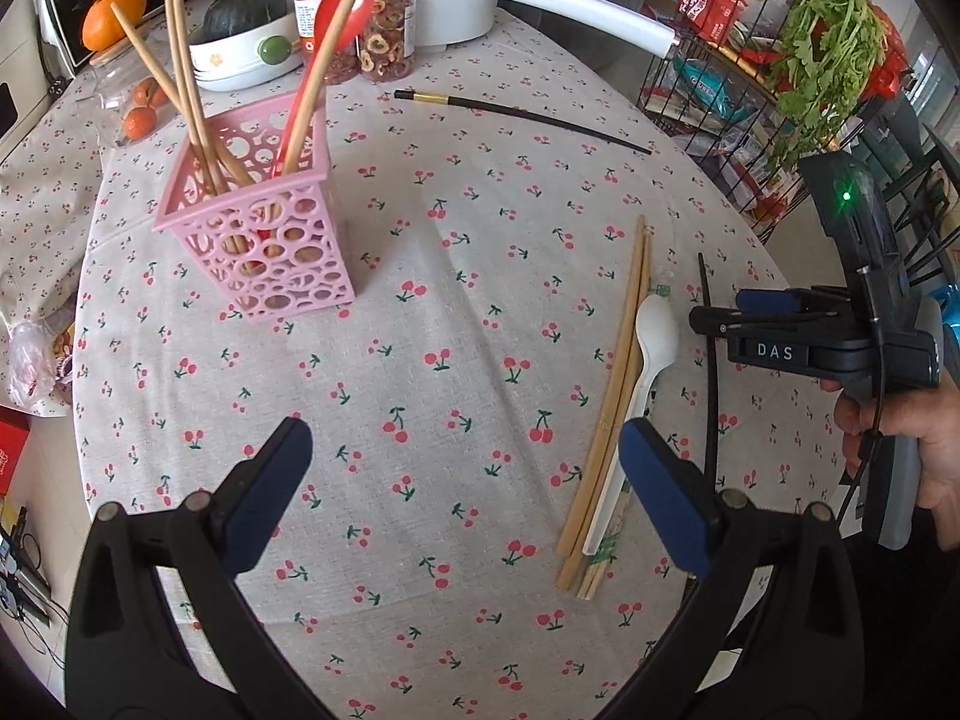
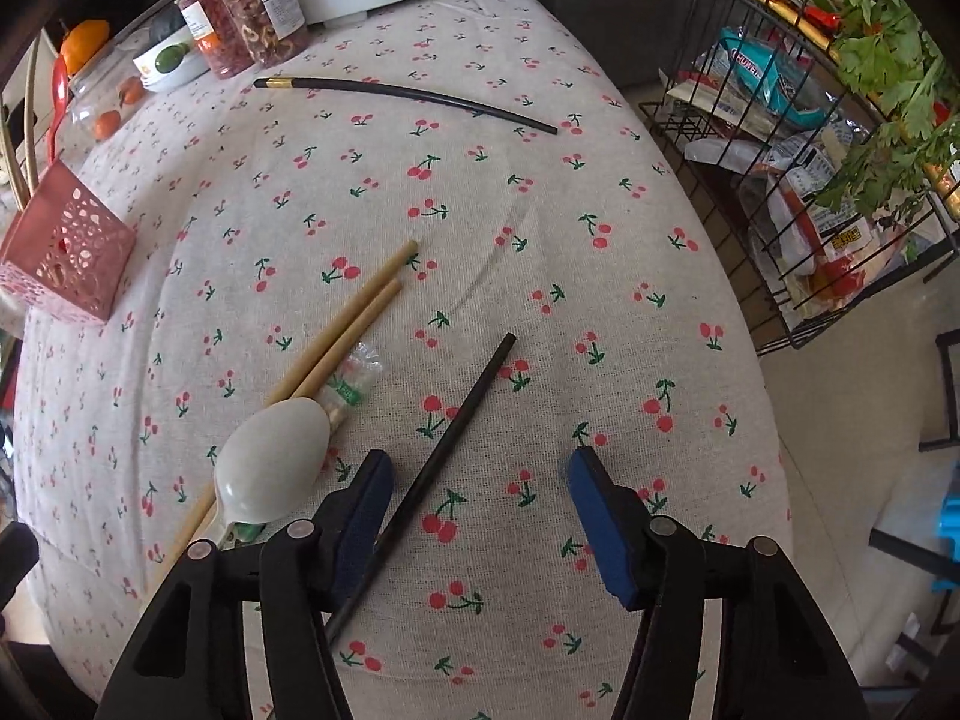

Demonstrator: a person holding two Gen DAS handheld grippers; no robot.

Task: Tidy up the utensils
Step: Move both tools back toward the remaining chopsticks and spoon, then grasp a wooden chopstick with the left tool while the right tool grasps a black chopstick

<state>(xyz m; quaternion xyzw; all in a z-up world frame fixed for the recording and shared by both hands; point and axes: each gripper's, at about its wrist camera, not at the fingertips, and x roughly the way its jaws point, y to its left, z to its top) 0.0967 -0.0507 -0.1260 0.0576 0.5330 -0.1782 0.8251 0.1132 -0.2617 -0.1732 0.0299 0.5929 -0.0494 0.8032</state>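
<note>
While the pink utensil basket (image 1: 264, 240) already holds bamboo chopsticks and a red spoon (image 1: 345, 3), two black chopsticks (image 2: 444, 444), a bamboo pair (image 1: 612, 396) and a white spoon (image 2: 273, 468) lie on the worktop (image 1: 420, 420); both tools, left tool (image 1: 465, 489) and right tool (image 2: 480, 510), gape empty.

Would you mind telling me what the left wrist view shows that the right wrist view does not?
Only the left wrist view shows the open left gripper, the dark green squash, and what stands in the pink basket: wooden chopsticks and a red spoon. Only the right wrist view shows a blue object on the floor. Both show the near black chopstick, the open right gripper, white spoon and far black chopstick.
</note>
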